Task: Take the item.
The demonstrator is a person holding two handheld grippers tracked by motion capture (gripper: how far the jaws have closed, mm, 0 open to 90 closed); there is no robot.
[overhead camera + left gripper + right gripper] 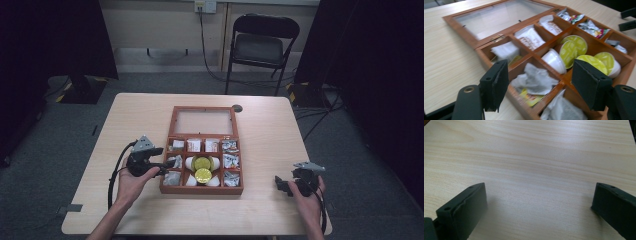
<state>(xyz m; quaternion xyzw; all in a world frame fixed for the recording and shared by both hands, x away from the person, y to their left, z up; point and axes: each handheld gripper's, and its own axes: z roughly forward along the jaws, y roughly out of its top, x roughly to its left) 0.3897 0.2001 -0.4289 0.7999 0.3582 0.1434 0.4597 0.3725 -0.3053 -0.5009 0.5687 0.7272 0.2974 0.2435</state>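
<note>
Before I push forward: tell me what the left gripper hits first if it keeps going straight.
Probably the crumpled grey tea bag lying between the open left gripper jaws, in the wooden box; depth is uncertain.

I see the compartment box at the middle of the worktop, its lid lying flat behind it. Paper packets fill the rear row. Capsules sit in the centre compartments, with crumpled sachets in the right column and tea bags in the left. My left hand-held gripper is at the box's left wall. My right hand-held gripper rests on the worktop, well apart to the box's right. A chair stands behind the worktop.
</note>
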